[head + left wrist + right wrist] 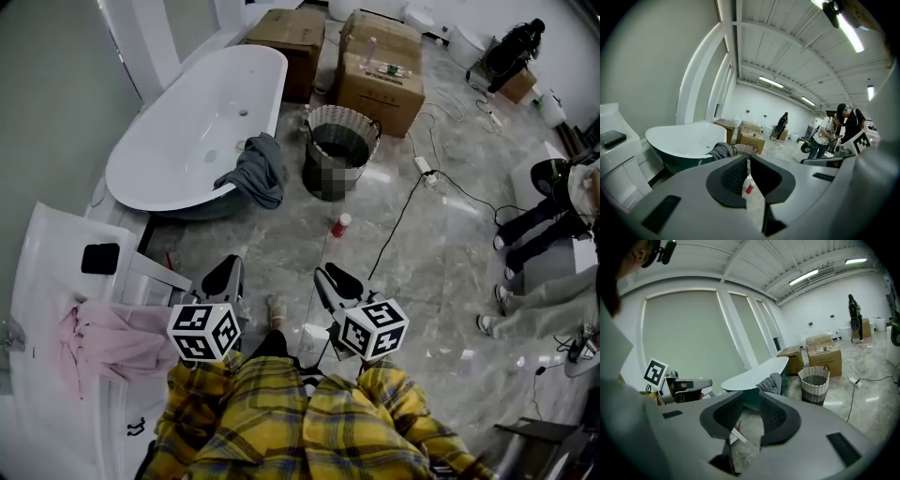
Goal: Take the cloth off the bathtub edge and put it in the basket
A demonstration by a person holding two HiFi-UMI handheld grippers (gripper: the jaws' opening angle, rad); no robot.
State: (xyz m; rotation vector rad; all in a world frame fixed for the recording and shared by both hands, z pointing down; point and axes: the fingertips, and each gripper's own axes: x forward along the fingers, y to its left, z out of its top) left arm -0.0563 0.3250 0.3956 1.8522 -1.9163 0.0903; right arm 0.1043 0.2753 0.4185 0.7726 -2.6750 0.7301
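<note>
Across the marble floor (pixel 422 253) the cloth (pixel 255 169) drapes the bathtub (pixel 187 141) rim ahead, nearest my left gripper (pixel 228 272), jaws closed on nothing; my right gripper (pixel 330 275) stands barely parted, also empty.

The grey marbled floor (pixel 441 253) carries a white bathtub (pixel 187 122) along its left edge; a wicker basket (pixel 339 150) stands near the tub's right side; cardboard boxes (pixel 380 70) sit behind it; a small red bottle (pixel 340 225) and a black cable (pixel 403 216) lie mid-floor.
</note>
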